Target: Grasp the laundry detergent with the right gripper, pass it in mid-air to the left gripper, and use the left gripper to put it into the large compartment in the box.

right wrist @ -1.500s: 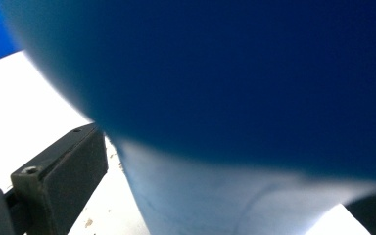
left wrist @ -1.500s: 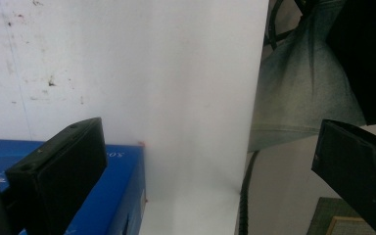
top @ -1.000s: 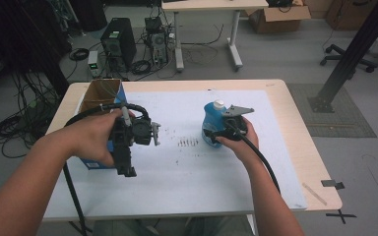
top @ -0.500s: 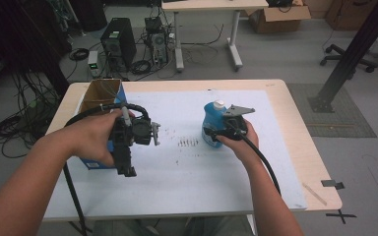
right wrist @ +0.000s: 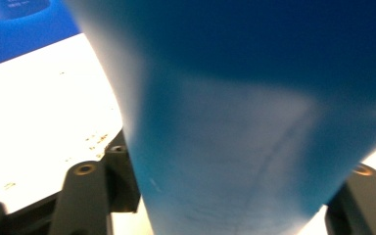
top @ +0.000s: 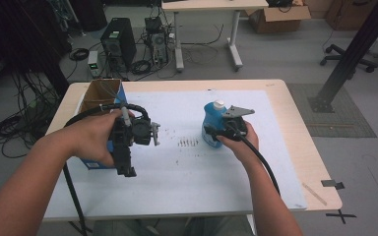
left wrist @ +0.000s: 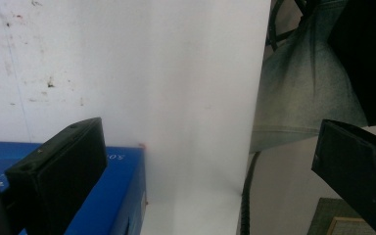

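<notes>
Blue bottle blurred and cut off by the top edge in the right gripper view, its lower half hidden behind the right gripper in the high view, blue box cropped at the bottom edge in the left gripper view.

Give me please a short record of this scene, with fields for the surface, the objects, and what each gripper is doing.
surface: wooden table covered by a white sheet
held object: blue bottle with white cap, upright on the sheet
right gripper: jaws have just been closing, now on both sides of the blue bottle, pressing it
left gripper: jaws wide apart, nothing between them, beside the blue cardboard box
blue cardboard box: open at the top, at the left of the table
</notes>
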`<act>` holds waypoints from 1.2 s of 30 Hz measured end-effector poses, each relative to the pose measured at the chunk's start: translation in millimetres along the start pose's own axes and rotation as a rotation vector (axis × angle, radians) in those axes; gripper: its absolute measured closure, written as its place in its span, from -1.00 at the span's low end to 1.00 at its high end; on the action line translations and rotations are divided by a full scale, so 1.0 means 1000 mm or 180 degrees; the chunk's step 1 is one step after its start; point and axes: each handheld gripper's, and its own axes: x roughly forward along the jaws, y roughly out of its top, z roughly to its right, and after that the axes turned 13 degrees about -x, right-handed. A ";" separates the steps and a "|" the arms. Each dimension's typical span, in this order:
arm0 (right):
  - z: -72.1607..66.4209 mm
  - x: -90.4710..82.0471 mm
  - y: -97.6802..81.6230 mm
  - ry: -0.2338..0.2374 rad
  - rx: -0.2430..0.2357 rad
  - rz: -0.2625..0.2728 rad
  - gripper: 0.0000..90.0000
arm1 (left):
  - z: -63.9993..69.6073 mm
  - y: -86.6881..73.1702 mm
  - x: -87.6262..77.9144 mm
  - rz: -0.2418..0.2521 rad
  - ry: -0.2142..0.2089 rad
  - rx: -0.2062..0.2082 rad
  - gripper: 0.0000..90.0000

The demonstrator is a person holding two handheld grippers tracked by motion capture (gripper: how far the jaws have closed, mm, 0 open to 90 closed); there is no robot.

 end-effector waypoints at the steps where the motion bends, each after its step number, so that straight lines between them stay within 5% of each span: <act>1: 0.000 0.000 0.000 -0.0020 -0.0004 0.0002 -0.11 | 0.000 0.000 0.000 -0.0002 -0.0001 0.0000 -1.00; 23: -0.001 -0.002 0.000 -0.0045 -0.0079 0.0033 0.02 | 0.001 0.002 -0.001 0.0000 0.0021 0.0011 -1.00; 27: -0.001 -0.011 0.007 0.0046 -0.0078 0.0135 0.02 | 0.000 0.002 -0.001 0.0010 0.0023 0.0005 -1.00; 36: -0.003 -0.041 0.040 0.0398 -0.0478 0.0223 0.02 | -0.001 0.004 -0.009 0.0067 0.0055 0.0021 -1.00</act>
